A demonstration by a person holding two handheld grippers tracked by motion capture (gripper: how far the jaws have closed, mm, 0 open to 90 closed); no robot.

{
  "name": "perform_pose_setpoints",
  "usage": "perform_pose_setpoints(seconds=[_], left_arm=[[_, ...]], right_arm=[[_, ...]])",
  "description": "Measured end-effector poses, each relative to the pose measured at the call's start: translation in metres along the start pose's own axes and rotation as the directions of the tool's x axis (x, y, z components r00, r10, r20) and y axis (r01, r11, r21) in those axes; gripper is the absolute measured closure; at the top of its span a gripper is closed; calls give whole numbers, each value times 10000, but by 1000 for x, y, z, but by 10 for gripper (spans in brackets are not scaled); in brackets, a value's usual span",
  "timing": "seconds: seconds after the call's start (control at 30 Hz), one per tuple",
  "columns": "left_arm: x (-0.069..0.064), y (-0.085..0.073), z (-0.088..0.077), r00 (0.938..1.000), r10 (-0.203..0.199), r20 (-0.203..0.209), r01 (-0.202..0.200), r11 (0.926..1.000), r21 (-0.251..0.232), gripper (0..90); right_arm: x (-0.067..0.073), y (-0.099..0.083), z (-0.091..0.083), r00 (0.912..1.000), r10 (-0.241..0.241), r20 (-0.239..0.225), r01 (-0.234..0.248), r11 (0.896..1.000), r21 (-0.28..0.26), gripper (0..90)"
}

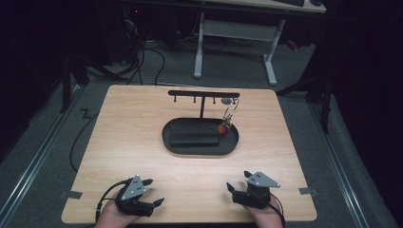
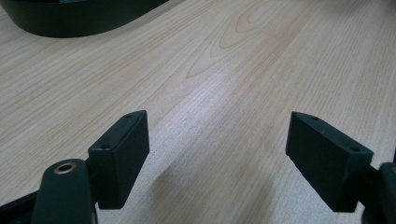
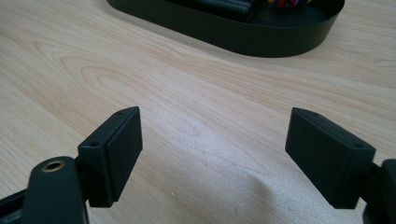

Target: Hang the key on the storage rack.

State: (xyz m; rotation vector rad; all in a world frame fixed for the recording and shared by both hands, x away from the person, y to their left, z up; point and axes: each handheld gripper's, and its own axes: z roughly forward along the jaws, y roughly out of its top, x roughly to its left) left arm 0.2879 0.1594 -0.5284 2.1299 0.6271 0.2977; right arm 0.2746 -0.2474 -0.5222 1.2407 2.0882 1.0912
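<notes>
Now two grippers, left (image 1: 153,191) and right (image 1: 239,182), both wide, empty; one tray (image 1: 199,148); one rack (image 1: 203,94).

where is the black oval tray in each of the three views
High view: the tray sits mid-table, at the foot of a hook stand.
Left gripper view: its rim fills the top left corner.
Right gripper view: it runs along the top, centre to right.
Shared landmark: the light wooden table under it.
</notes>
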Motion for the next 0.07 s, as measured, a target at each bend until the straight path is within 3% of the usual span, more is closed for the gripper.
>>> perform_pose_setpoints(seconds=[0.07], left_arm=[[0,0,-2,10000,19,-61,-20,10000,-21,221]], right_arm=[[1,1,0,10000,-5,0,5,10000,-17,188]])
